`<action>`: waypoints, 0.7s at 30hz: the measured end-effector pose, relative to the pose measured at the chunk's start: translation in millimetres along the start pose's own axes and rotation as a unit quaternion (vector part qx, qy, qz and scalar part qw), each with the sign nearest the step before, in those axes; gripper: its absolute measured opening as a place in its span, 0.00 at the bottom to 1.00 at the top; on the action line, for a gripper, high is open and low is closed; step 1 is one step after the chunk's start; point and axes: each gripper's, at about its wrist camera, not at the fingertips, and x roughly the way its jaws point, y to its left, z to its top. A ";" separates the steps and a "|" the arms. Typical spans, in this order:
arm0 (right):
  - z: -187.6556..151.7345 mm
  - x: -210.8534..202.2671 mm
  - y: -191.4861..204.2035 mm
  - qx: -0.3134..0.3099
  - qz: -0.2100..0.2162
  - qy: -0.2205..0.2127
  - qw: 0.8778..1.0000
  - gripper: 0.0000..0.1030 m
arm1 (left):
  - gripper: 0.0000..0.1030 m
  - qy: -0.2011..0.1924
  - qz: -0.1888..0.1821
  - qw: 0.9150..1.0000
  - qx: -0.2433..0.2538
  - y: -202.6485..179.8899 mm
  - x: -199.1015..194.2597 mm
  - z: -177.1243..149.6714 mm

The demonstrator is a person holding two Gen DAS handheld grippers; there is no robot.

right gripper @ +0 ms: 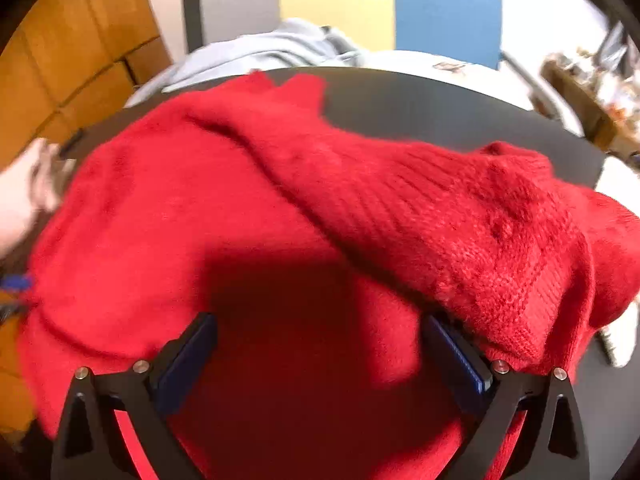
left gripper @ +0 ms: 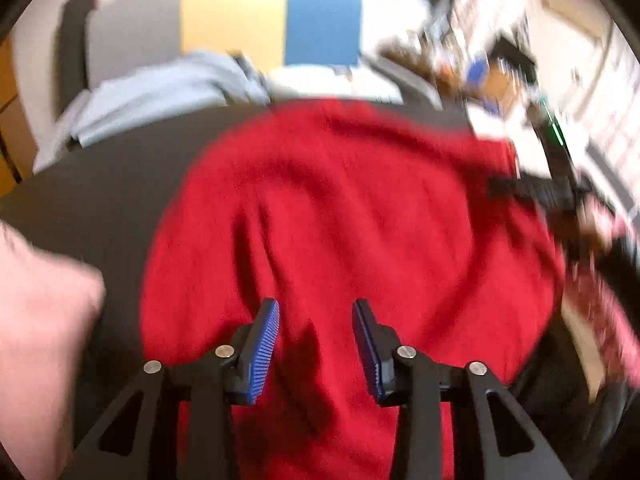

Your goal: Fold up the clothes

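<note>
We see a pale blue garment heaped at the dark table's far edge, behind the red sweater spread over it. A folded sleeve drapes against our right gripper. Both it and our left gripper gape wide above the knit, holding nothing.

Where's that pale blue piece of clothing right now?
In both views the pale blue garment lies at the far edge of the dark table, beyond the red sweater.

Dark table with garments.
Red sweater spread across it; pale blue garment at far edge.
</note>
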 end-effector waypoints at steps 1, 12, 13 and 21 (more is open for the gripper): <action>3.3 -8.6 3.8 -0.001 0.015 -0.010 1.000 1.00 | 0.41 -0.019 0.005 1.000 -0.007 4.6 2.9 15.2; 133.3 22.6 4.7 0.060 0.072 -0.060 0.994 0.94 | 0.45 -0.021 0.003 1.000 -0.021 50.4 122.5 140.6; 143.4 29.3 -1.1 0.060 0.070 -0.051 0.994 0.92 | 0.46 -0.014 -0.003 1.000 -0.020 52.7 132.2 144.3; 188.9 116.8 -24.4 0.090 0.055 0.026 0.994 0.86 | 0.64 0.060 -0.061 0.994 0.071 22.3 191.2 154.9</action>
